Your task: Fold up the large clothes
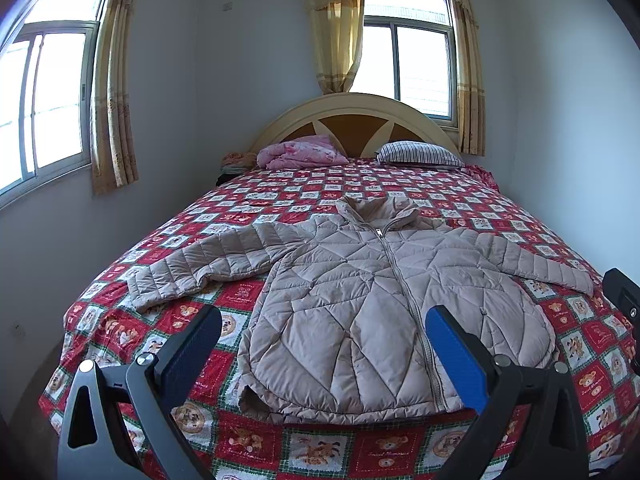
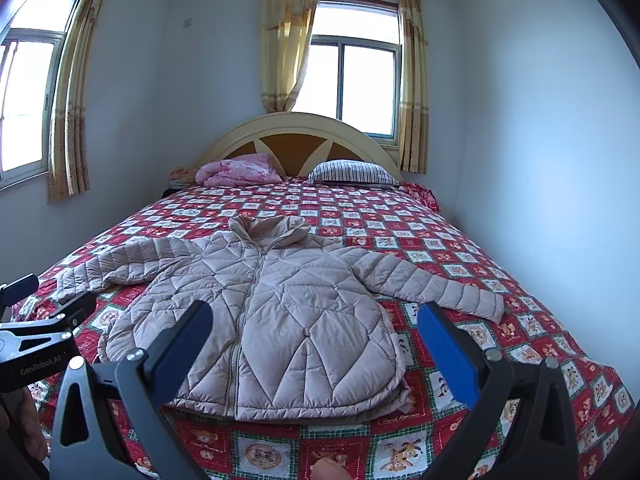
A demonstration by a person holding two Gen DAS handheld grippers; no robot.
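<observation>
While level above the bed's foot, both tongs, left (image 1: pixel 322 334) and right (image 2: pixel 314 328), spread wide over the jacket (image 1: pixel 360 300).

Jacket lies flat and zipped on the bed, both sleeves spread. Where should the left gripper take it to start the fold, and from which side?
The cuff end of the sleeve on the left, approached from the foot of the bed. It lies flat, clear of the jacket body. The left gripper is open, holding nothing.

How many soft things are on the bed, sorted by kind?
Puffy jacket: 1
Striped pillow: 1
Pink blanket: 1
Red teddy-bear bedspread: 1
Total: 4
</observation>
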